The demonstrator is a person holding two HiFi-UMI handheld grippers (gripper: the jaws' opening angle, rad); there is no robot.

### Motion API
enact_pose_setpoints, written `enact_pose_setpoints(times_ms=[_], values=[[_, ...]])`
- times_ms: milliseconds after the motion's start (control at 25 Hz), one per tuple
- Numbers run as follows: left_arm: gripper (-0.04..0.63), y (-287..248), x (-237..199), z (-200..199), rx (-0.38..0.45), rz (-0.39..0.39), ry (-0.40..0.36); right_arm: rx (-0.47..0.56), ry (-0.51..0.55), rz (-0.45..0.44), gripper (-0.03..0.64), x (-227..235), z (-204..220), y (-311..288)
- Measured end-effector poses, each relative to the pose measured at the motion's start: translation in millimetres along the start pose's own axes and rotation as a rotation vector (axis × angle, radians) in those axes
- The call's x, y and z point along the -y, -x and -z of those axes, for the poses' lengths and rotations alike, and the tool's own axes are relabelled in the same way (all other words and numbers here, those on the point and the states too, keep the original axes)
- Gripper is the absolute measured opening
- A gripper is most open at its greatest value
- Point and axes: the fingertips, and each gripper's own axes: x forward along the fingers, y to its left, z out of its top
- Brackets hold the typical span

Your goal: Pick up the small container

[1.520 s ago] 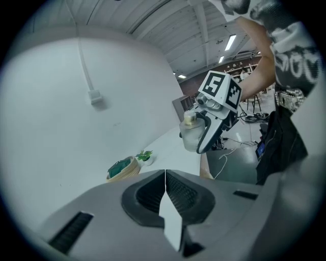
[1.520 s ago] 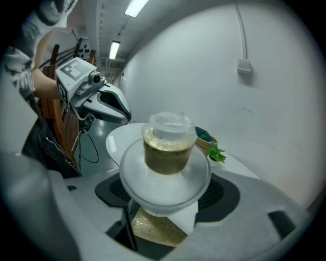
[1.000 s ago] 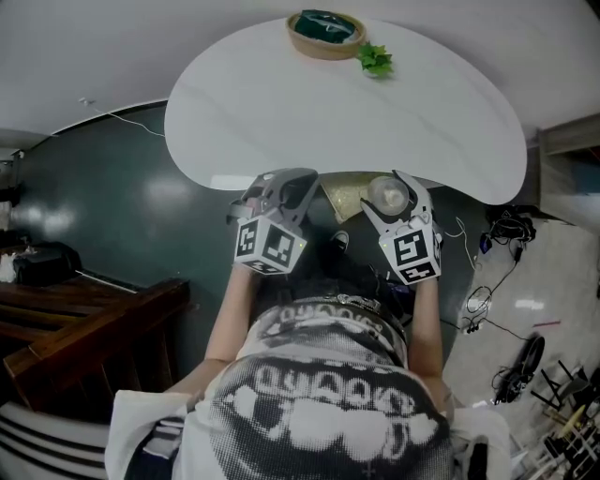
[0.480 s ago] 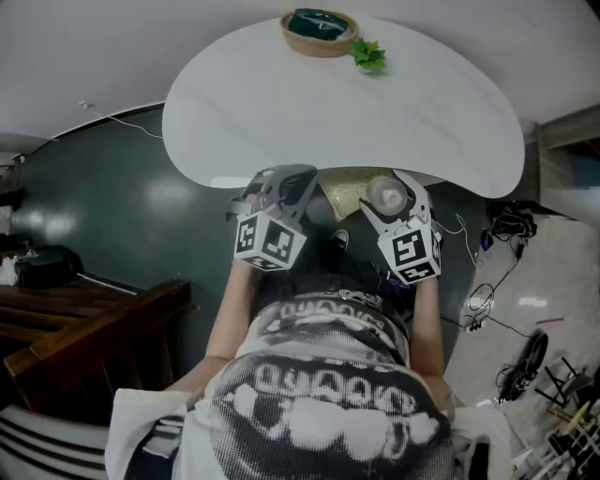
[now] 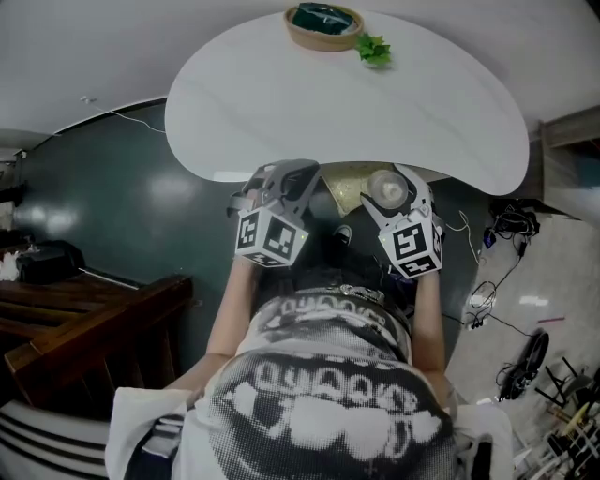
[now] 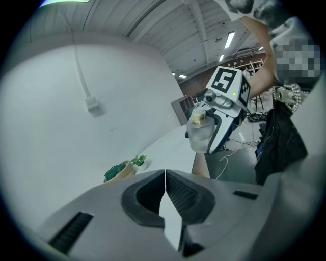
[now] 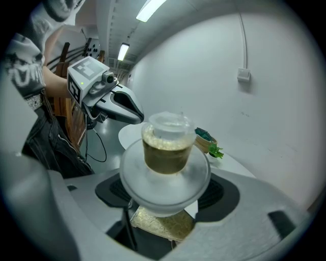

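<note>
Right now the R gripper (image 5: 396,192) is clamping both jaws on the container (image 7: 164,153), a clear lidded jar w/ brownish fill. It is holding the jar in the air just off the table's (image 5: 281,103) near edge, not touching the top. The L gripper (image 6: 164,201) is hanging alongside, also off that near edge, jaws pressed together w/ nothing between. A bowl (image 5: 324,26) and a green sprig (image 5: 375,52) are sitting at the table's far edge.

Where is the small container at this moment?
In the head view it is right of centre: the small container sits in the jaws of the right gripper, just before the near edge of the white table, beside the left gripper.
</note>
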Motion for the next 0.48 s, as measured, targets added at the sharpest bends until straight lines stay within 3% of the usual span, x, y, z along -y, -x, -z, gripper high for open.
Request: enact_pose_setpoints(times_ms=[480], values=[[0.005,1.6,-0.9,7.7,0.005,0.003,0.002,-0.013,0.009,0.004,0.342,0.8,-0.8,-6.1]])
